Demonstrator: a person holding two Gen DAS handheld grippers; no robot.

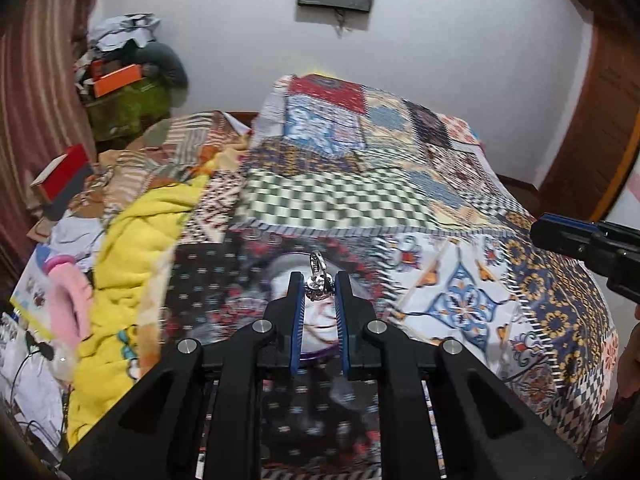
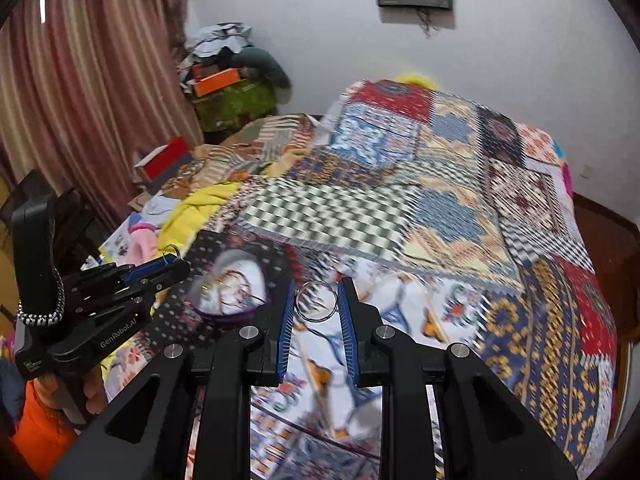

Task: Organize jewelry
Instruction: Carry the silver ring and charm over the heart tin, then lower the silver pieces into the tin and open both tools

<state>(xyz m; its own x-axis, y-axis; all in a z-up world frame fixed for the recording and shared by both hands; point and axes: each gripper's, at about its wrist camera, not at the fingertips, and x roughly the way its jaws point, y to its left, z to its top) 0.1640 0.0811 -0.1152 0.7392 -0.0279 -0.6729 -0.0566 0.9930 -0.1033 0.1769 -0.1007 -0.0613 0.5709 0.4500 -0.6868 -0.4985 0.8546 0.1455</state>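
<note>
- Left claw [image 1: 319,292] clamped on stone ring [image 1: 319,288], held above the white dish [image 1: 320,336] on the bed [image 1: 460,240].
- Right claw [image 2: 316,300] pinching plain ring [image 2: 317,301] by its edges, right of the dish.
- Risk: thin hoop pops free, vanishes against busy quilt.

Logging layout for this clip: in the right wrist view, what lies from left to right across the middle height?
Left claw holding a small ring → purple-rimmed dish → plain ring in the right claw → patchwork bedspread.
</note>
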